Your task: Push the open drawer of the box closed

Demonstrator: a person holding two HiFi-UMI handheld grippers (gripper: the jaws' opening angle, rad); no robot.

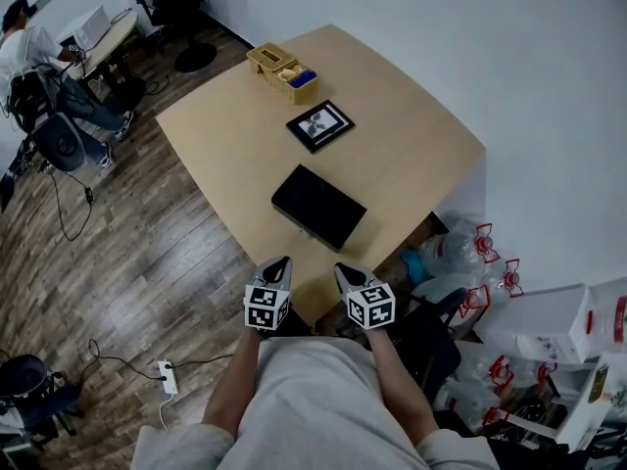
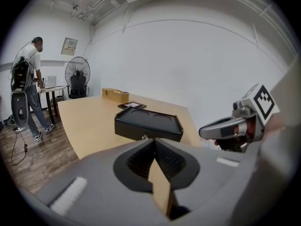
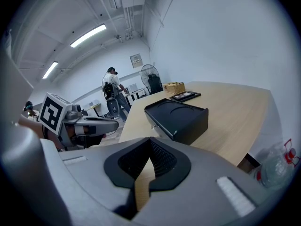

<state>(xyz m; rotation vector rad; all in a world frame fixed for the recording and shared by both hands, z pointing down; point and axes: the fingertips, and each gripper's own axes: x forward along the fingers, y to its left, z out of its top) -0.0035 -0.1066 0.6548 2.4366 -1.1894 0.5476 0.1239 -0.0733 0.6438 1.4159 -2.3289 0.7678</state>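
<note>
White walls (image 1: 490, 47) and a wood-plank floor (image 1: 127, 253) surround a pale wooden bench (image 1: 411, 155) with rounded corners. The black box (image 1: 318, 207) lies flat on that bench, close to its near edge and turned at an angle to it. It is low, wide and matt, with two shallow round hollows pressed into its top. Its front face carries a small metal knob (image 2: 144, 137) and points toward the person. From these views I cannot tell how far the drawer stands out of the box. Beyond the box, toward the middle of the bench, lies a black picture frame (image 1: 320, 125). Farther beyond the box, near the far corner, stands a wooden organiser (image 1: 282, 71) with something blue in one compartment. Both tools hang short of the box, off the near edge of the bench and close to the person's body, side by side and apart from each other. The left claw (image 1: 281, 262) is closed tip to tip with nothing gripped, and it points at the box's front. The right claw (image 1: 343, 270) is likewise pressed together and empty, and it looks at the box's front corner. Well beyond the box, across the floor, another person (image 1: 29, 52) stands at a second table beside a standing fan (image 2: 77, 74).
</note>
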